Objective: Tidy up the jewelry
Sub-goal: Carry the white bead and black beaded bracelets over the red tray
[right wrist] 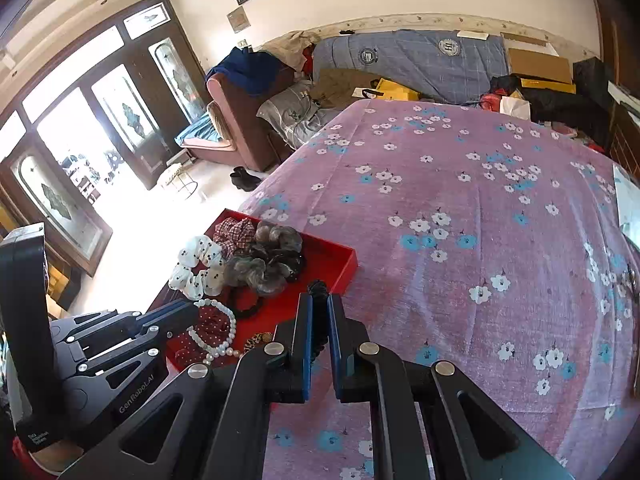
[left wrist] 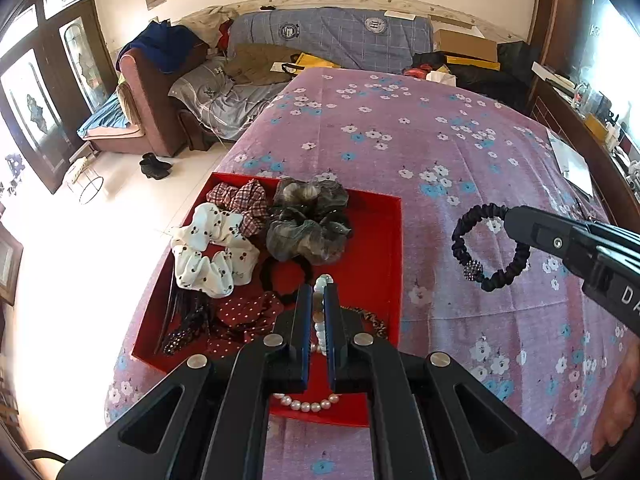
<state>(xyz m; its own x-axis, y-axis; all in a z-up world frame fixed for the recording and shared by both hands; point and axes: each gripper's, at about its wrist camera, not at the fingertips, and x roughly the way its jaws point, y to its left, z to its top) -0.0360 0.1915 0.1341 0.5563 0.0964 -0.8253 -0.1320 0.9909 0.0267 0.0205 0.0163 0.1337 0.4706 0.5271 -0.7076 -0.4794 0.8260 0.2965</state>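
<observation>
Your left gripper [left wrist: 318, 300] is clamped on the pearl necklace [left wrist: 306, 405] over the red tray [left wrist: 384, 240]; your right gripper [right wrist: 319, 306] pinches the black hair tie [left wrist: 490, 246] beside the tray's right edge, probably to sort each separately.

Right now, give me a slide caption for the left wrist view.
Left claw pinches a pearl bracelet over the red tray; right claw holds a black hair tie.

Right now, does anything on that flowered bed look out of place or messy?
Nothing is spilled or broken. The hair ties sit piled in the red tray, which lies at the bed's edge. The left gripper holds a pearl bracelet over the tray, and the right gripper holds a black scrunchie bracelet above the bedspread.
</observation>
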